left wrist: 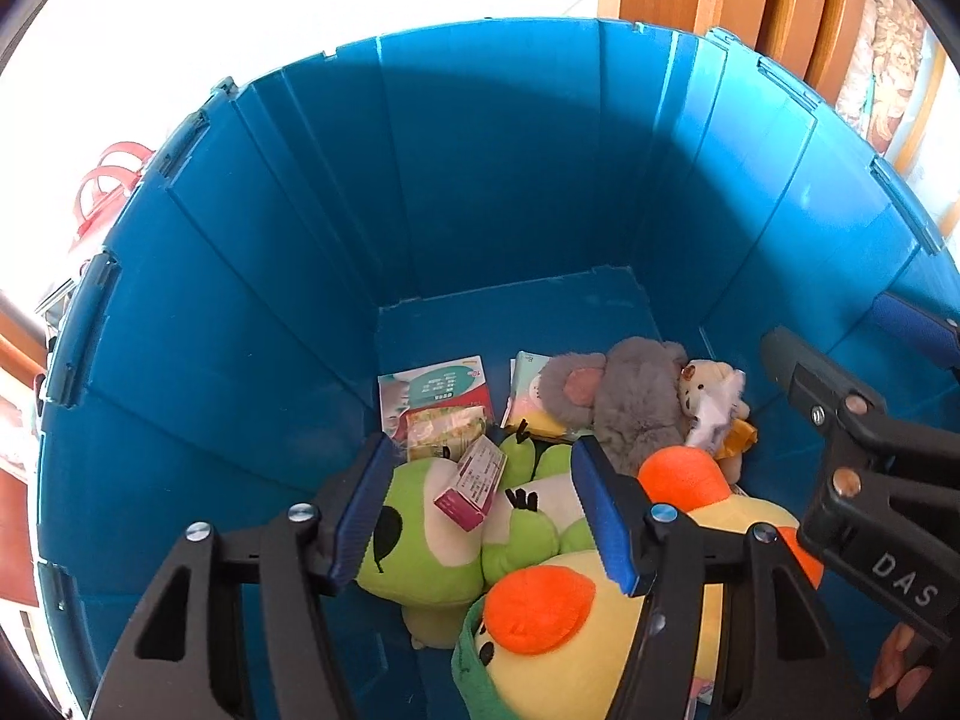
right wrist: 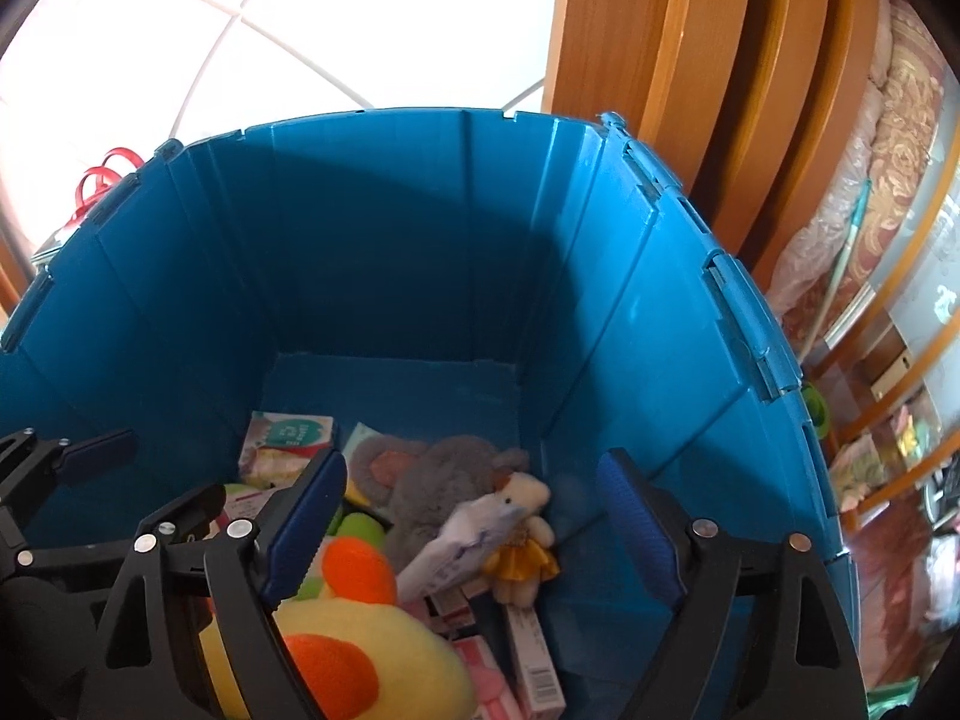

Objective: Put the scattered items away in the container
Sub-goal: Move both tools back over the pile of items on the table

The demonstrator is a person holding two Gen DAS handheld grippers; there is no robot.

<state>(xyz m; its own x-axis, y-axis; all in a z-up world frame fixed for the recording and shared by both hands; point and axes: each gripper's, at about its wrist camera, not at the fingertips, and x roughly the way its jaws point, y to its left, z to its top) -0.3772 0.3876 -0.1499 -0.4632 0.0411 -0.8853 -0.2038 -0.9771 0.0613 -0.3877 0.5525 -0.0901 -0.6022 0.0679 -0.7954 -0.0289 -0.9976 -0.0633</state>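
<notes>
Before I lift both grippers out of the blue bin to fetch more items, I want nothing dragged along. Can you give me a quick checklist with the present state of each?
1. Left gripper open, nothing between its fingers: ok.
2. Right gripper open and empty: ok.
3. Small pink box lies loose on the green plush, apart from the left fingers: ok.
4. Yellow duck plush clear of the left gripper's right finger: cannot tell, they overlap in view.
5. Blue bin upright, walls standing: ok.
6. Items left outside the bin: cannot tell.
</notes>
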